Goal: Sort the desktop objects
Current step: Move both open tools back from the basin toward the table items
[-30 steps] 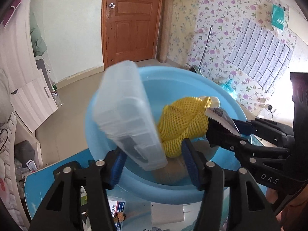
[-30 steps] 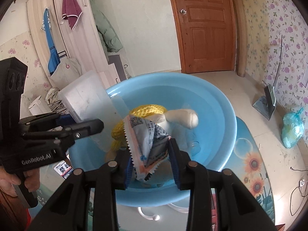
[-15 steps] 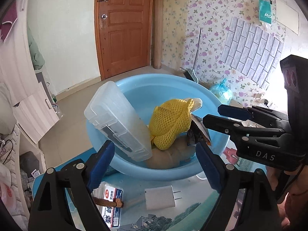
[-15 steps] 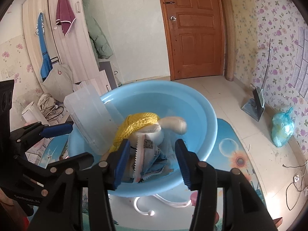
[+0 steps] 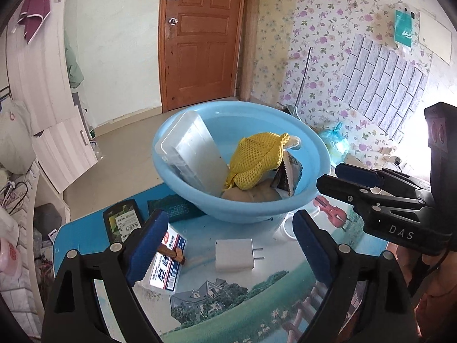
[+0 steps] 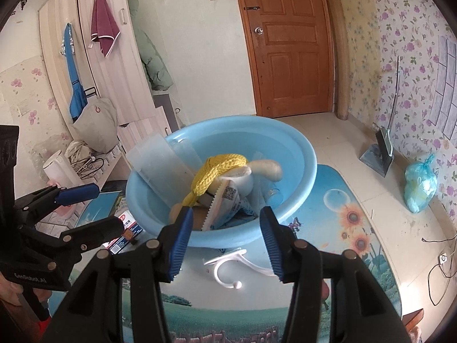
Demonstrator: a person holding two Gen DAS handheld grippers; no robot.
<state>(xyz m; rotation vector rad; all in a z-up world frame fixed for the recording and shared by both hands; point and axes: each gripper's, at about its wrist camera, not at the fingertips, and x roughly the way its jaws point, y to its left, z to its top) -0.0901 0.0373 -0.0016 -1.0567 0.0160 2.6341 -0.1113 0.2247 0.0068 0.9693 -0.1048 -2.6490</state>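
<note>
A light blue basin (image 5: 311, 151) stands on the table and holds a clear plastic box (image 5: 191, 154), a yellow mesh toy (image 5: 257, 157) and a snack packet (image 5: 288, 174). The same basin (image 6: 302, 154), clear box (image 6: 160, 168) and packet (image 6: 228, 200) show in the right wrist view. My left gripper (image 5: 225, 245) is open and empty, above a white charger plug (image 5: 235, 254) and a small labelled pack (image 5: 168, 260). My right gripper (image 6: 225, 240) is open and empty, just in front of the basin, above a white plastic hook (image 6: 228, 265).
A dark pouch (image 5: 121, 223) and a dark green packet (image 5: 168, 207) lie left of the basin. The table (image 5: 228, 300) has a picture-printed top. A door, cabinets and a broom stand beyond. The right gripper's body (image 5: 400, 208) is at the right.
Both grippers let go of their items, the clear box and the snack packet, into the basin, opened wide and drew back toward the table's near side.
</note>
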